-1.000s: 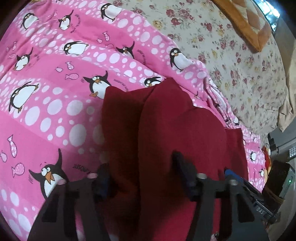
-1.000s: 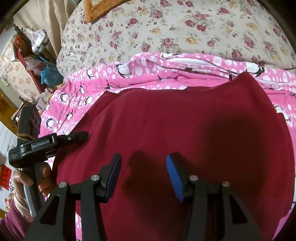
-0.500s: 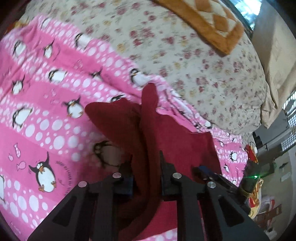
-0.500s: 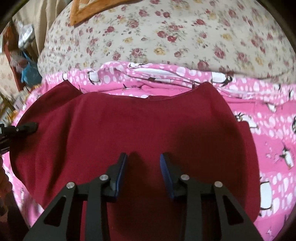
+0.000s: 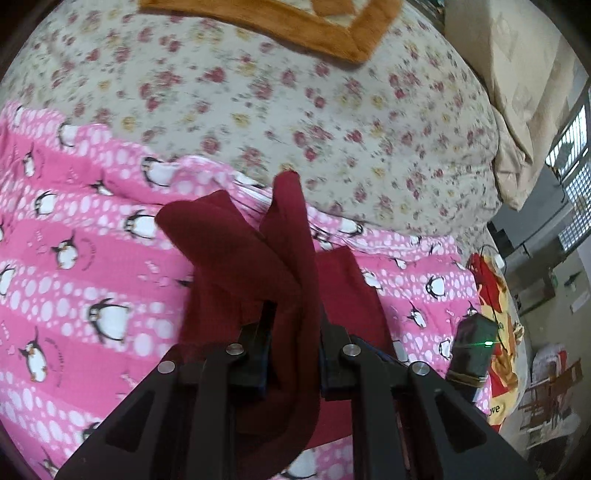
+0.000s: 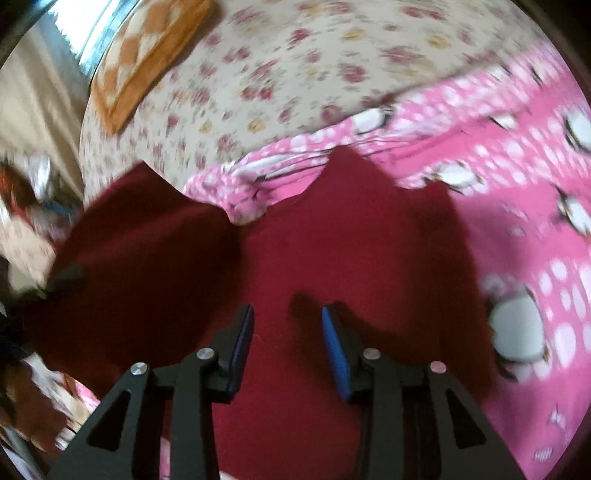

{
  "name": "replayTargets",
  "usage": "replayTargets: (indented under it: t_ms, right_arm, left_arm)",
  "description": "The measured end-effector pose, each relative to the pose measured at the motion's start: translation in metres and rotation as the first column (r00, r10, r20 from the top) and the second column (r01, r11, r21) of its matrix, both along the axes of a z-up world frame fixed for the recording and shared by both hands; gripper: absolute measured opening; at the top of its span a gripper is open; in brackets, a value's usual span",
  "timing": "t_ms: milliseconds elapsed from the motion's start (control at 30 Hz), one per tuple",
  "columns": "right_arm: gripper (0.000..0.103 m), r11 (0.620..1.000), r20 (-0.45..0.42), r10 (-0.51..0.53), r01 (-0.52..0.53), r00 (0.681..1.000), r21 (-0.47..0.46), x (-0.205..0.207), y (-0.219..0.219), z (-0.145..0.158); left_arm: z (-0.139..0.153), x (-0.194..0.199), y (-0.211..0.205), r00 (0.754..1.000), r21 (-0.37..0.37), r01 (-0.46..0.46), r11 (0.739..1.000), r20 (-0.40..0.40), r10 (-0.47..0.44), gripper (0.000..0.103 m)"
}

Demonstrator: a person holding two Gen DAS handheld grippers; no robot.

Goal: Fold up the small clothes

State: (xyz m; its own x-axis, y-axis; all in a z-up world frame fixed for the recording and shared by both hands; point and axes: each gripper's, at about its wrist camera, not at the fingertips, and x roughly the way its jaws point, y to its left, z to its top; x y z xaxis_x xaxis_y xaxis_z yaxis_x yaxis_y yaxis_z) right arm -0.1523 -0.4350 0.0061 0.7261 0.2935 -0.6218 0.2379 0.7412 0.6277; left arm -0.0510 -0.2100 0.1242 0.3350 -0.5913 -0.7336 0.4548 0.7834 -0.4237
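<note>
Each black tool (image 6: pixel 287 332) has 2 blue-padded fingers (image 6: pixel 335 345) and silver screws.

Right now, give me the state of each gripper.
Left gripper: closed on the red cloth.
Right gripper: open, holding nothing, over the red cloth.

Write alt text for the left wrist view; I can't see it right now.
The left gripper is shut on a bunched fold of the dark red garment, lifting it off the pink penguin-print blanket. Behind lie a floral bedspread and an orange-bordered cushion.
</note>
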Motion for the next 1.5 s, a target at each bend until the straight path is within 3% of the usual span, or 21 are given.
replayTargets:
  t_ms: [33, 100, 200, 400, 600, 833, 900, 967, 1033, 1067, 1133, 1300, 1400, 1500]
  right_arm:
    - [0.052, 0.998, 0.009, -0.036, 0.036, 0.999, 0.042, -0.009, -0.009, 0.001]
    - [0.058, 0.991, 0.022, -0.086, 0.083, 0.996, 0.100, -0.024, -0.024, 0.002]
    - [0.059, 0.992, -0.018, -0.084, 0.085, 0.996, 0.095, -0.036, -0.037, 0.004]
    - [0.059, 0.990, -0.121, -0.101, 0.088, 0.987, -0.113, -0.063, -0.051, 0.013]
    - [0.060, 0.940, -0.248, -0.182, 0.095, 0.952, -0.326, -0.070, -0.070, 0.000]
    - [0.064, 0.900, -0.289, -0.161, 0.021, 0.944, -0.435, -0.060, -0.055, -0.009]
    - [0.065, 0.900, -0.286, -0.161, 0.021, 0.945, -0.435, -0.060, -0.055, -0.008]
    - [0.065, 0.913, -0.276, -0.159, 0.034, 0.948, -0.407, -0.062, -0.059, -0.008]
    - [0.065, 0.930, -0.262, -0.160, 0.057, 0.952, -0.363, -0.066, -0.065, -0.006]
    - [0.065, 0.937, -0.257, -0.162, 0.067, 0.953, -0.342, -0.069, -0.067, -0.006]
    - [0.065, 0.948, -0.248, -0.165, 0.084, 0.955, -0.306, -0.071, -0.070, -0.006]
    - [0.065, 0.957, -0.236, -0.161, 0.093, 0.958, -0.274, -0.077, -0.071, -0.005]
    - [0.065, 0.964, -0.219, -0.158, 0.102, 0.963, -0.247, -0.080, -0.071, -0.002]
    - [0.065, 0.969, -0.190, -0.152, 0.109, 0.970, -0.222, -0.080, -0.069, 0.001]
  left_arm:
    - [-0.003, -0.001, -0.010, 1.000, 0.007, 0.009, 1.000, -0.004, -0.009, 0.000]
    - [-0.010, -0.003, -0.027, 1.000, 0.025, 0.027, 0.999, -0.015, -0.026, 0.000]
    - [-0.024, -0.008, -0.053, 0.999, 0.063, 0.045, 0.997, -0.024, -0.043, 0.000]
    - [-0.048, -0.015, -0.085, 0.997, 0.110, 0.061, 0.992, -0.054, -0.055, 0.000]
    - [-0.066, -0.024, -0.108, 0.996, 0.183, 0.081, 0.980, -0.057, -0.071, 0.000]
    - [-0.065, -0.034, -0.117, 0.997, 0.231, 0.080, 0.970, -0.024, -0.077, 0.000]
    - [-0.058, -0.039, -0.115, 0.996, 0.232, 0.093, 0.968, -0.019, -0.091, 0.000]
    - [-0.045, -0.043, -0.112, 0.992, 0.186, 0.130, 0.974, -0.025, -0.128, 0.001]
    - [-0.028, -0.045, -0.104, 0.977, 0.036, 0.203, 0.979, -0.069, -0.200, 0.001]
    - [-0.018, -0.046, -0.100, 0.962, -0.049, 0.251, 0.967, -0.097, -0.255, 0.002]
    - [0.002, -0.047, -0.088, 0.947, -0.120, 0.296, 0.947, -0.094, -0.308, 0.004]
    - [0.032, -0.041, -0.037, 0.979, -0.053, 0.205, 0.977, 0.005, -0.205, 0.009]
    - [0.014, -0.040, -0.016, 0.992, 0.059, 0.121, 0.991, 0.037, -0.123, 0.009]
    - [-0.026, -0.042, -0.016, 0.989, 0.104, 0.147, 0.984, -0.048, -0.142, 0.009]
